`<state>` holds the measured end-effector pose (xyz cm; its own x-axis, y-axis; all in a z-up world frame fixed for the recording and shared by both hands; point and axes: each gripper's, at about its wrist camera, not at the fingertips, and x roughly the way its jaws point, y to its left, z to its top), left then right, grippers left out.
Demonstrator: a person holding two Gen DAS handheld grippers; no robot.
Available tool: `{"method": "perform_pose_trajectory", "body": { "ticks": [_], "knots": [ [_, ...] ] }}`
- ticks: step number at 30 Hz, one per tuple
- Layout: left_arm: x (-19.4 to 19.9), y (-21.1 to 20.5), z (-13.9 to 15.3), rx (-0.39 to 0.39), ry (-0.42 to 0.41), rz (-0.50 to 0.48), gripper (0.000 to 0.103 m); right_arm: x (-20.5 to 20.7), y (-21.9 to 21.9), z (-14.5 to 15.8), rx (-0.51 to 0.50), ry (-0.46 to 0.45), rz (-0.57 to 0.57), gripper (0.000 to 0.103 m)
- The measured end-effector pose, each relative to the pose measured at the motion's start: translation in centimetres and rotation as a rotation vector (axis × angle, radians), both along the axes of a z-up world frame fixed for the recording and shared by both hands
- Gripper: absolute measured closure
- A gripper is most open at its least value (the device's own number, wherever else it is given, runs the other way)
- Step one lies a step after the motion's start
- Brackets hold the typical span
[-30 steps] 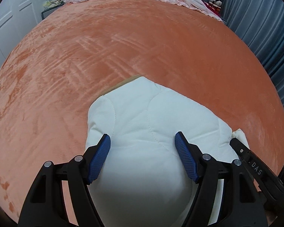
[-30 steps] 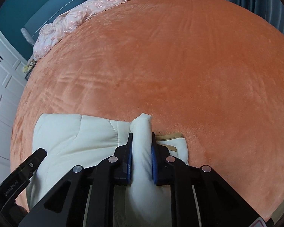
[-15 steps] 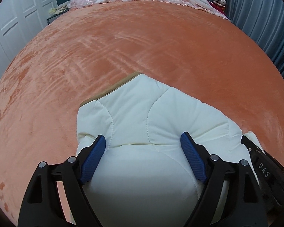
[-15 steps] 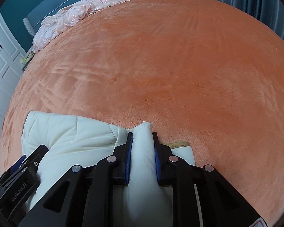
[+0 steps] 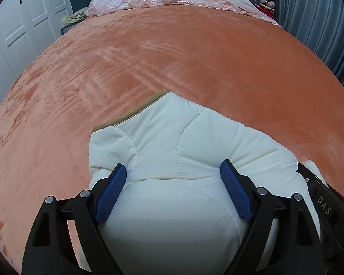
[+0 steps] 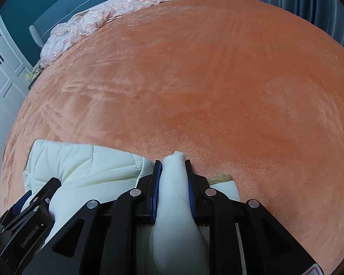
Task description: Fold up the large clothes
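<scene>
A folded white jacket (image 5: 178,151) on the orange bed (image 5: 195,64) is straddled by the opening left claw (image 5: 173,181), its edge pinched by the right claw (image 6: 173,178).

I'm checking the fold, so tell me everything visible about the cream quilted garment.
The cream quilted garment is puffy, with curved stitch lines and tan trim along one edge. It lies folded in a thick bundle on the orange plush bedspread. The left gripper straddles it, jaws opening, pads off the fabric. The right gripper pinches a bunched fold that sticks up between its pads.
</scene>
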<state>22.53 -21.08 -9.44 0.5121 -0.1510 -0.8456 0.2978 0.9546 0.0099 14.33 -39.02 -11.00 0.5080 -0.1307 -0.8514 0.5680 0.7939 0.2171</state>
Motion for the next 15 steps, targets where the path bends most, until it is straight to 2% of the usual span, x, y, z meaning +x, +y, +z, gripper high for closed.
{"method": "perform_pose_trajectory", "body": {
  "ticks": [5, 9, 12, 15],
  "knots": [
    [0.0, -0.1, 0.0, 0.005, -0.006, 0.006, 0.02, -0.1, -0.2, 0.0, 0.008, -0.012, -0.006, 0.085],
    [0.2, 0.5, 1.0, -0.009, 0.036, 0.004, 0.018, -0.6, -1.4, 0.9, 0.084, -0.029, -0.02, 0.083],
    [-1.2, 2.4, 3.8, -0.021, 0.058, -0.017, 0.018, -3.9, -1.9, 4.9, 0.09, -0.093, -0.063, 0.077],
    [-4.1, 4.9, 6.1, -0.043, 0.08, -0.056, 0.019, -7.9, -0.5, 8.7, 0.013, -0.087, 0.006, 0.077]
  ]
}}
